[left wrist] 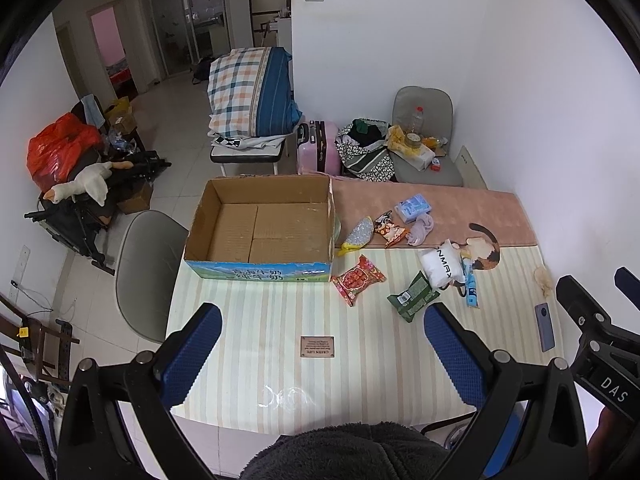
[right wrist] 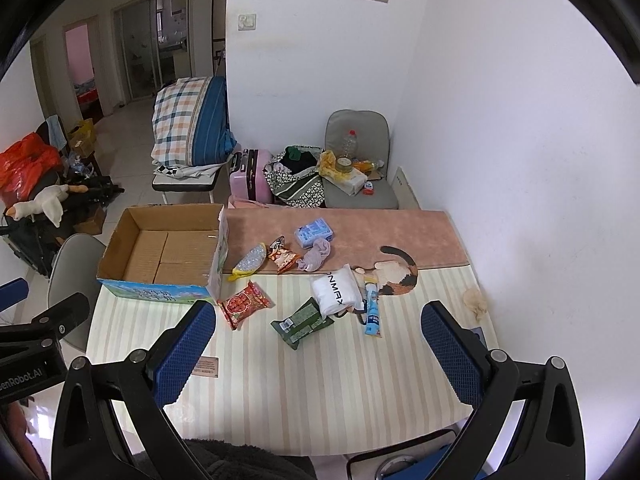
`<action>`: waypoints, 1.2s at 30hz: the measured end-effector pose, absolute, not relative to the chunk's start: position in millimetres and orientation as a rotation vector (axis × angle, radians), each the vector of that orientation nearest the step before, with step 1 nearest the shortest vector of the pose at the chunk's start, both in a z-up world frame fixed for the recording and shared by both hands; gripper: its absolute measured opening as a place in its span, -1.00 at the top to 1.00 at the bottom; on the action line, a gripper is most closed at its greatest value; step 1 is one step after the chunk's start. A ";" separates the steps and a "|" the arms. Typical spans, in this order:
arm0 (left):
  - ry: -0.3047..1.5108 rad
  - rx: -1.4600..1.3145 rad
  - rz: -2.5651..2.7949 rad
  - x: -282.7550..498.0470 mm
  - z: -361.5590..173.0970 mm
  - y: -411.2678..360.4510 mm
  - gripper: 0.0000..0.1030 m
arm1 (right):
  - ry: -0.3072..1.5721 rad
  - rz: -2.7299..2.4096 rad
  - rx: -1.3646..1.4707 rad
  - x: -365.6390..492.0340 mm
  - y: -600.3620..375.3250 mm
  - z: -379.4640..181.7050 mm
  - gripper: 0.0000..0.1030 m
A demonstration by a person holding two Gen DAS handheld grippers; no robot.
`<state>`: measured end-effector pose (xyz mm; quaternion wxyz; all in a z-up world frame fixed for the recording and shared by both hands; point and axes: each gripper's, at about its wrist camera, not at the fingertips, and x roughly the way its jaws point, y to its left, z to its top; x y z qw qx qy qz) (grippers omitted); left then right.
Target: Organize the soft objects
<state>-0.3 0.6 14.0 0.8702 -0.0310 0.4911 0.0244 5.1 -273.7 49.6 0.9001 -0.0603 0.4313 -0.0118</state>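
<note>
An empty cardboard box (left wrist: 260,224) (right wrist: 168,252) stands on the table's far left. To its right lie a red packet (left wrist: 358,279) (right wrist: 245,304), a green packet (left wrist: 414,295) (right wrist: 303,322), a white bundle (left wrist: 440,265) (right wrist: 335,290), a blue tube (left wrist: 471,286) (right wrist: 372,310), a purple sock (left wrist: 422,229) (right wrist: 316,256), a blue tissue pack (left wrist: 413,207) (right wrist: 315,232), an orange snack bag (left wrist: 391,230) (right wrist: 283,256) and a glittery pouch (left wrist: 357,233) (right wrist: 250,262). My left gripper (left wrist: 322,354) hovers open above the near table. My right gripper (right wrist: 318,354) is open too, empty.
The striped table cover (left wrist: 280,312) (right wrist: 320,380) carries a small brown label (left wrist: 317,347). A phone (left wrist: 545,326) and a crumpled tissue (left wrist: 543,278) (right wrist: 475,300) lie near the right wall. A grey chair (left wrist: 148,272) stands left of the table.
</note>
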 end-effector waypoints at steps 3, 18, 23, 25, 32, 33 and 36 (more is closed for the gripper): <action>1.026 -0.066 0.052 -1.6 15.2 1.0 -1.00 | 0.888 -0.021 -0.123 1.2 -271.3 49.7 -1.00; 1.022 -0.067 0.049 -4.6 14.7 2.7 -1.00 | 0.883 -0.018 -0.118 -4.1 -270.2 50.2 -1.00; 1.017 -0.063 0.050 -5.1 16.6 3.4 -1.00 | 0.876 -0.020 -0.116 -4.3 -270.1 50.5 -1.00; 1.015 -0.064 0.050 -4.4 18.3 2.9 -1.00 | 0.872 -0.022 -0.116 -4.5 -270.2 51.1 -1.00; 1.013 -0.065 0.051 -6.7 18.5 4.2 -1.00 | 0.869 -0.018 -0.114 -6.0 -269.0 50.4 -1.00; 1.012 -0.065 0.051 -6.9 19.0 4.1 -1.00 | 0.868 -0.017 -0.113 -6.1 -269.5 50.5 -1.00; 1.012 -0.065 0.050 -7.7 19.0 5.4 -1.00 | 0.867 -0.018 -0.114 -6.7 -268.7 50.9 -1.00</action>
